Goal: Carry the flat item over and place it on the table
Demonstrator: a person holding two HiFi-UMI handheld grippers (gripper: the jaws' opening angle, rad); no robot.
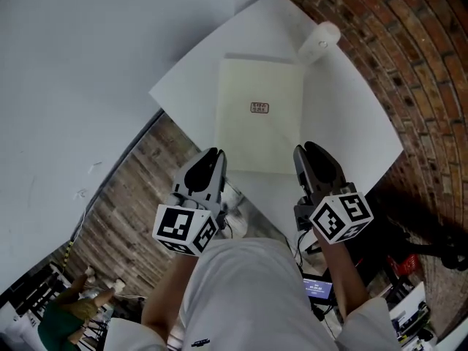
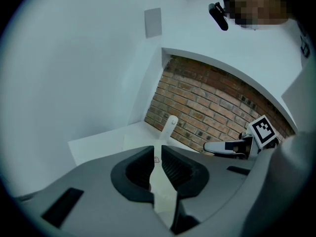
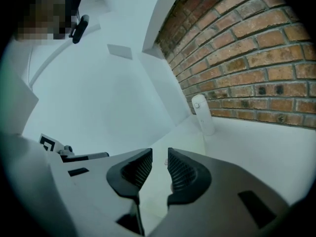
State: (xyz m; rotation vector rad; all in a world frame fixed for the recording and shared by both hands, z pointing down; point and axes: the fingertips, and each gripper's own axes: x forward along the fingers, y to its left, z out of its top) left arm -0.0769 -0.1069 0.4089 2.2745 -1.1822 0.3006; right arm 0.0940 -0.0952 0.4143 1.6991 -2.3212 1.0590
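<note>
Head view shows the flat cream item (image 1: 259, 115) lying on the white table (image 1: 351, 115) next to the brick wall (image 1: 409, 57), with both grippers at its near edge. The left gripper (image 2: 157, 157) is clenched on this edge. The right gripper (image 3: 159, 164) has its jaws a little apart around the edge, and its pads do not press it.
</note>
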